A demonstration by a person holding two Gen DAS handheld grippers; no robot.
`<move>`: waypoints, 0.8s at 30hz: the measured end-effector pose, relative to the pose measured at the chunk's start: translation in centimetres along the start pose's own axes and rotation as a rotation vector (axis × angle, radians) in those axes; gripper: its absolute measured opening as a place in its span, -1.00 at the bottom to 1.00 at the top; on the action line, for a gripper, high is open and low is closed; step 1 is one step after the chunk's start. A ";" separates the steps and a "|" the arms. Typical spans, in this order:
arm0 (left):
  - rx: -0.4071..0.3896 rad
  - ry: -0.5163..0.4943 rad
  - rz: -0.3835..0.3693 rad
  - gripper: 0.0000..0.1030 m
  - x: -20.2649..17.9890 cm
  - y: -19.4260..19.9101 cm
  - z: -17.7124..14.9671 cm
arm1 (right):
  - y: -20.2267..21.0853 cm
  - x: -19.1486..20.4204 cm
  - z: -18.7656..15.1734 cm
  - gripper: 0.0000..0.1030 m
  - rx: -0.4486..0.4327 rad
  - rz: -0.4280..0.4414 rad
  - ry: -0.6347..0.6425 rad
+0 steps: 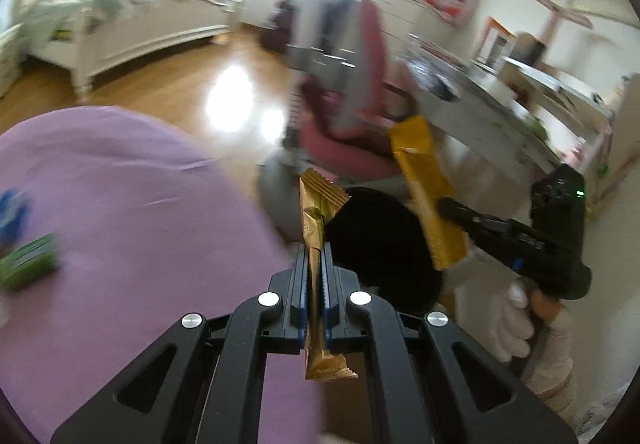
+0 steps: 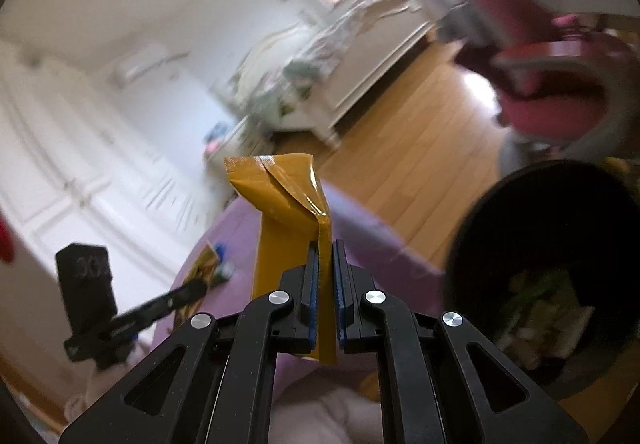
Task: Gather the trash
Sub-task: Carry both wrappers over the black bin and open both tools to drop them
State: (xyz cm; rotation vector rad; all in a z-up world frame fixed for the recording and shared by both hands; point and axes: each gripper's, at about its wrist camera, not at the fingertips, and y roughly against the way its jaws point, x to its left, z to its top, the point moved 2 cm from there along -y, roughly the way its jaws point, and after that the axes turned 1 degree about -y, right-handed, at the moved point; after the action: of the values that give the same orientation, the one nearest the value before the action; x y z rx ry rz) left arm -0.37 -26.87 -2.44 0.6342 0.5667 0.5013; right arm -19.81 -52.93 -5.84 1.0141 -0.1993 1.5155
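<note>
Left wrist view: left gripper [image 1: 316, 256] clamped on a gold snack wrapper [image 1: 318, 219], held upright between the blue pads [image 1: 329, 284]; crimped top edge above the fingertips, lower end hanging below the pads. Beyond the wrapper, dark round trash bin [image 1: 384, 244] on the floor, just right of a purple-covered surface [image 1: 140, 203]. On that surface at far left, blurred green packet [image 1: 28, 264] and blurred blue item [image 1: 14, 209]. At right, right gripper [image 1: 448, 209] gripped by a white-gloved hand [image 1: 516, 320], closed on a long mustard-yellow wrapper [image 1: 428, 191] held slantwise above the bin's right side. Behind, pink chair [image 1: 352, 115], wooden floor [image 1: 180, 91], white bed [image 1: 132, 19], cluttered desk [image 1: 480, 103].

Right wrist view: right gripper [image 2: 325, 256] clamped on the mustard-yellow wrapper [image 2: 280, 211]; folded top above the fingertips, lower end between the blue pads [image 2: 341, 296]. Trash bin [image 2: 540, 272] at lower right, open, with pale and green scraps inside. Purple-covered surface [image 2: 368, 240] behind the wrapper. At left, left gripper [image 2: 188, 294] seen side-on over that surface, gold wrapper [image 2: 202, 264] at its tip; jaw state not discernible from this angle. Small blue item [image 2: 221, 248] just beside it on the cover. Pink chair [image 2: 540, 83] at upper right, white bed [image 2: 320, 55] mid-frame.
</note>
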 end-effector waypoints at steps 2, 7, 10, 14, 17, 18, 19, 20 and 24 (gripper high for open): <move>0.036 -0.022 -0.054 -0.87 -1.7 -2.5 0.7 | 1.4 -2.2 0.7 -0.85 -0.041 -0.056 -0.031; 0.132 -0.044 -0.152 -0.87 -4.8 -8.4 1.6 | 3.8 -7.0 1.4 -0.85 -0.101 -0.157 -0.106; 0.183 -0.054 -0.171 -0.87 -5.8 -11.5 1.6 | 4.5 -9.4 1.4 -0.85 -0.109 -0.204 -0.138; 0.244 -0.060 -0.185 -0.86 -6.7 -14.7 1.0 | 4.3 -12.1 1.1 -0.85 -0.108 -0.245 -0.182; 0.281 -0.071 -0.188 -0.86 -7.1 -16.3 0.5 | 3.9 -13.6 0.7 -0.85 -0.102 -0.260 -0.207; 0.288 -0.077 -0.188 -0.86 -7.2 -16.7 0.5 | 3.7 -14.0 0.6 -0.85 -0.099 -0.262 -0.212; 0.295 -0.081 -0.187 -0.86 -7.3 -17.0 0.4 | 3.5 -14.4 0.5 -0.85 -0.095 -0.266 -0.217; 0.302 -0.083 -0.187 -0.86 -7.4 -17.4 0.4 | 3.4 -14.7 0.4 -0.85 -0.092 -0.269 -0.222; 0.311 -0.084 -0.182 -0.84 -7.9 -18.6 0.5 | 3.1 -15.6 0.2 -0.85 -0.082 -0.276 -0.237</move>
State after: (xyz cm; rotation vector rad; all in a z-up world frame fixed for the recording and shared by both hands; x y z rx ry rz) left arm -1.03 -44.76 -11.91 0.8855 0.6218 0.2153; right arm -24.36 -65.07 -15.01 1.1055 -0.2743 1.1287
